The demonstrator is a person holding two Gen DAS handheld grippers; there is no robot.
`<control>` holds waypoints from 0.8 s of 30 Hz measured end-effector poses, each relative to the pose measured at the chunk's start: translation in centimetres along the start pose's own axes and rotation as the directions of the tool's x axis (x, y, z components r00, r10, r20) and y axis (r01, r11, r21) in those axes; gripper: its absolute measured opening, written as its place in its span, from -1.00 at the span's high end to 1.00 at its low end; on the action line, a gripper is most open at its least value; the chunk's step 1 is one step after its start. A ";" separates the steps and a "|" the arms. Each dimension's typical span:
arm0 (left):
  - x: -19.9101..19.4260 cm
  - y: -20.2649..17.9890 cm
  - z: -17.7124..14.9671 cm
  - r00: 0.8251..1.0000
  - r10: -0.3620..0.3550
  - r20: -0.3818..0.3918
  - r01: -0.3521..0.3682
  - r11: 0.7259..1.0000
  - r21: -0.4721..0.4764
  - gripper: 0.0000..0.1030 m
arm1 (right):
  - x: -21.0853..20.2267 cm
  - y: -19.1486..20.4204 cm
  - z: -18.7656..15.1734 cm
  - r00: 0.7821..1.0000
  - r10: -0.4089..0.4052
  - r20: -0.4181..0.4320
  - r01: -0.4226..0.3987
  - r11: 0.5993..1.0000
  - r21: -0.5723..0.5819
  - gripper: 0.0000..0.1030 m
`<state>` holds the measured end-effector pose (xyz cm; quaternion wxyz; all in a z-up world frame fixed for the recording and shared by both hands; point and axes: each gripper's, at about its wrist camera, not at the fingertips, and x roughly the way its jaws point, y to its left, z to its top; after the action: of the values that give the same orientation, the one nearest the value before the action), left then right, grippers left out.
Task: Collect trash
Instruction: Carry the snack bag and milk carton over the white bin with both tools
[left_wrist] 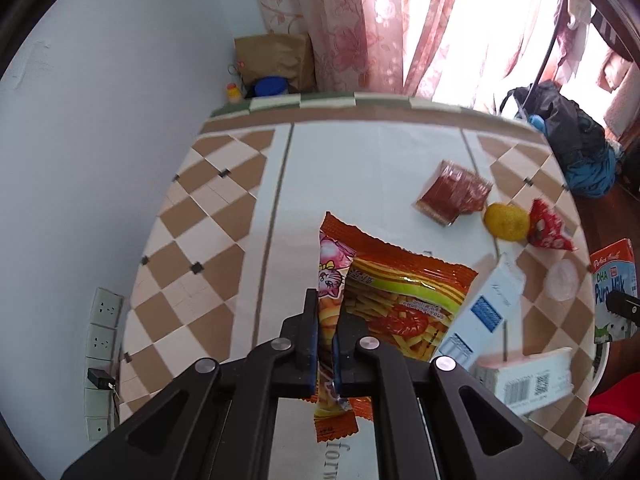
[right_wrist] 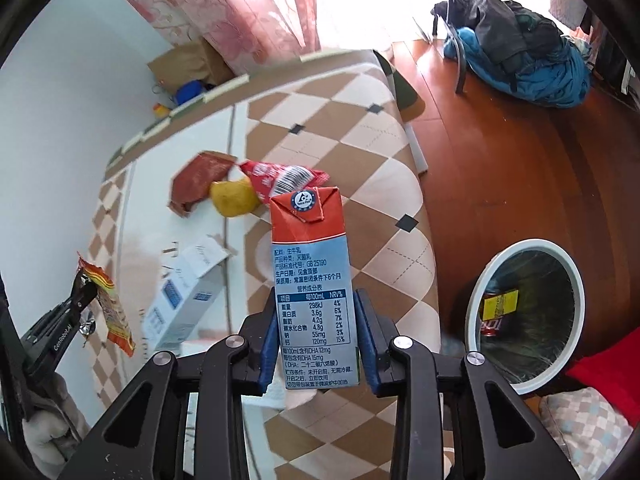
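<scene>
Right now my right gripper [right_wrist: 318,344] is clamped on a milk carton [right_wrist: 311,280], held upright above the table's edge, and my left gripper [left_wrist: 325,344] pinches a snack bag [left_wrist: 384,300] by its lower corner, so it hangs lifted off the table [left_wrist: 360,152]. The bin [right_wrist: 528,316] stands on the floor to my right, just beside the table, with a can [right_wrist: 493,325] and something yellow already inside.

To do this well, I'd carry the carton sideways over the white rim, keep it upright until it sits above the opening, then let go low so it doesn't bounce out. The bag is light and floppy; I judge it should follow afterwards, one hand at a time, so my arms don't cross.

Still lying on the table: a white box [left_wrist: 486,304], a dark red packet [left_wrist: 454,192], a yellow fruit [left_wrist: 506,221] touching a red wrapper [left_wrist: 546,230], and a second box [left_wrist: 528,380]. The table's corner lies between the carton and the bin.
</scene>
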<state>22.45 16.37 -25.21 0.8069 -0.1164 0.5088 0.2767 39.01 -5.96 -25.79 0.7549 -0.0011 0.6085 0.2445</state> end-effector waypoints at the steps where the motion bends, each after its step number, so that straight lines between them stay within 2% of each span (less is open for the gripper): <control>1: -1.1 0.0 0.0 1.000 -0.004 0.020 0.004 1.000 0.002 0.95 | -0.7 0.0 -0.2 1.000 0.011 0.013 -0.011 1.000 0.001 0.31; 7: -7.1 -1.8 0.5 0.992 -0.039 0.124 0.035 0.999 0.032 0.95 | -4.8 -1.1 -0.8 0.994 0.056 0.090 -0.059 0.998 0.021 0.31; 14: -13.7 -9.3 1.6 0.961 -0.167 0.223 0.138 0.981 0.138 0.95 | -10.8 -6.0 -2.1 0.981 0.057 0.185 -0.073 0.994 0.077 0.31; 18: -15.3 -14.9 1.6 0.942 -0.253 0.221 0.209 0.956 0.206 0.95 | -14.1 -11.0 -3.3 0.974 0.020 0.225 -0.050 0.990 0.131 0.31; 24: -14.1 -25.2 0.4 0.926 -0.352 0.133 0.301 0.905 0.300 0.95 | -16.1 -19.5 -5.8 0.973 -0.049 0.226 -0.006 0.972 0.236 0.31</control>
<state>32.34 -8.74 -14.94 0.8937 -0.0611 0.4384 0.0735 38.70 -30.81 -18.30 0.8176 0.1101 0.5417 0.1609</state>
